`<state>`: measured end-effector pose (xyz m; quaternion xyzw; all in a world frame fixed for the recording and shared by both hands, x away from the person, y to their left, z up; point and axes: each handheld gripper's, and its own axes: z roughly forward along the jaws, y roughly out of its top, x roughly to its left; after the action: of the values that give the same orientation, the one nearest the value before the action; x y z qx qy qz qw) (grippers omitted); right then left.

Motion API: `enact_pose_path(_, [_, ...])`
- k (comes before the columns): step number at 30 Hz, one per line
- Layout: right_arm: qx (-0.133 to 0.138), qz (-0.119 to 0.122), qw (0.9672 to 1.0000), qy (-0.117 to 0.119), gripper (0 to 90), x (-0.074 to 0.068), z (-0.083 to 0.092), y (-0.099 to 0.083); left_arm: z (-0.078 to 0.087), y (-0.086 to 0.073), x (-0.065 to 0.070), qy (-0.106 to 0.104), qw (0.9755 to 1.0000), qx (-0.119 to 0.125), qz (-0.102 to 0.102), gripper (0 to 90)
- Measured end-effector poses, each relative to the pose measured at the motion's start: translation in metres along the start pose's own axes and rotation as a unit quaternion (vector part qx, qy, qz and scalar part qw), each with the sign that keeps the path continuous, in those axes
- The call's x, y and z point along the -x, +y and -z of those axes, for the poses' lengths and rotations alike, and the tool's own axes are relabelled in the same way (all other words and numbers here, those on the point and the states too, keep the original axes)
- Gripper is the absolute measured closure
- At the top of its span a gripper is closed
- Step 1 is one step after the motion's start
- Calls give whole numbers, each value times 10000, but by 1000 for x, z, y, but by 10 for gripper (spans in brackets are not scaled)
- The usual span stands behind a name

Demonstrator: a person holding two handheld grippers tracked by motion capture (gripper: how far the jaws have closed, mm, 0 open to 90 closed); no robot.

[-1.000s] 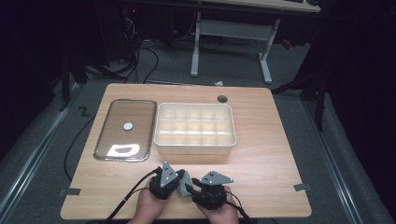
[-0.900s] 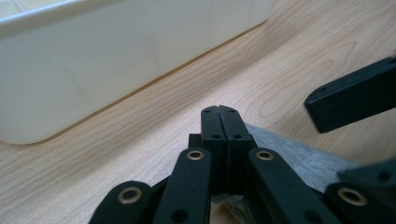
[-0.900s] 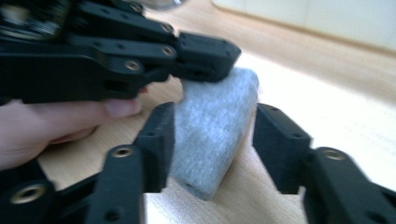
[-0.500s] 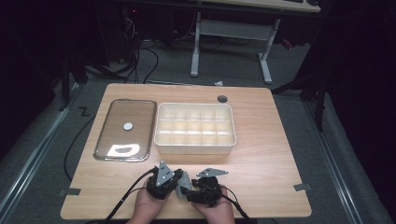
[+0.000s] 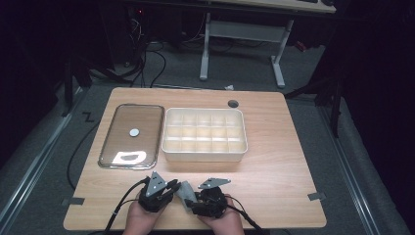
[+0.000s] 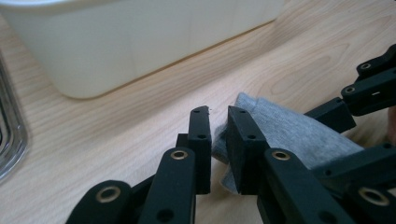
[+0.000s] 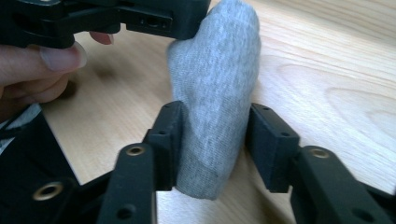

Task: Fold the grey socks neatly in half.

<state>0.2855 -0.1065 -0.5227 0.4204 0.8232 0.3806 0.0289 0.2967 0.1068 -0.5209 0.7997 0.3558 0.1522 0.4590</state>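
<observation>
Near the table's front edge, at about six o'clock in the high view, a grey sock (image 5: 185, 192) lies bunched between the two grippers. Seen from the right gripper view, the sock (image 7: 215, 93) stands up between the right gripper (image 7: 214, 140)'s two black jaws; the left-hand pad touches the cloth, while the other sits just beside it with a sliver of gap, so the jaws bracket the sock loosely and have just been closing on it. At eleven o'clock in that view the left gripper's black body meets the sock's top end, with a person's fingers (image 7: 42, 65) wrapped behind it. From the left gripper view, the left gripper (image 6: 219, 140)'s jaws stand a narrow slot apart, having just been opening, and an edge of the sock (image 6: 289, 135) shows through the slot and runs off toward three o'clock; I cannot tell whether the pads press it. Across the high view, the left gripper (image 5: 169, 188) sits at nine o'clock of the sock and the right gripper (image 5: 193, 203) at three to four o'clock, each in a hand. A white divided bin (image 5: 204, 152) stands at twelve o'clock, well apart, with a glass lid (image 5: 117, 147) at ten o'clock, on the wooden table (image 5: 284, 161).
</observation>
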Motion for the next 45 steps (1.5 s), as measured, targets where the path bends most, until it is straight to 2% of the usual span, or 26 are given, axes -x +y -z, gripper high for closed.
enact_pose_path(8, [-177,235,9995,-74,611,-7,-3,9,1,-6,-6,-38,9999,-133,31,801])
enact_pose_path(15, [-344,283,9989,-140,580,-9,-7,17,-2,-7,-6,-95,9998,-158,88,809])
enact_pose_path(25, [-553,288,9977,-253,617,-11,-8,22,-3,-8,-2,-109,9998,-142,34,805])
enact_pose_path(28, [-607,290,9974,-246,628,-11,-7,22,-3,-8,-3,-94,9999,-135,7,787])
enact_pose_path(30, [-584,379,9973,-221,633,-10,-7,22,-3,-8,-3,-77,9999,-119,-33,770])
enact_pose_path(35, [-519,533,9970,-208,644,-9,-7,20,2,-7,-8,-109,9998,-103,-102,665])
enact_pose_path(36, [-521,486,9972,-204,645,-10,-7,19,3,-7,-10,-112,9998,-104,-101,640])
enact_pose_path(42, [-505,547,9971,-172,649,-9,-8,19,14,-8,-15,-129,9998,-133,-108,574])
enact_pose_path(45, [-510,567,9970,-164,649,-9,-8,19,21,-14,-18,6,9997,-194,-145,557])
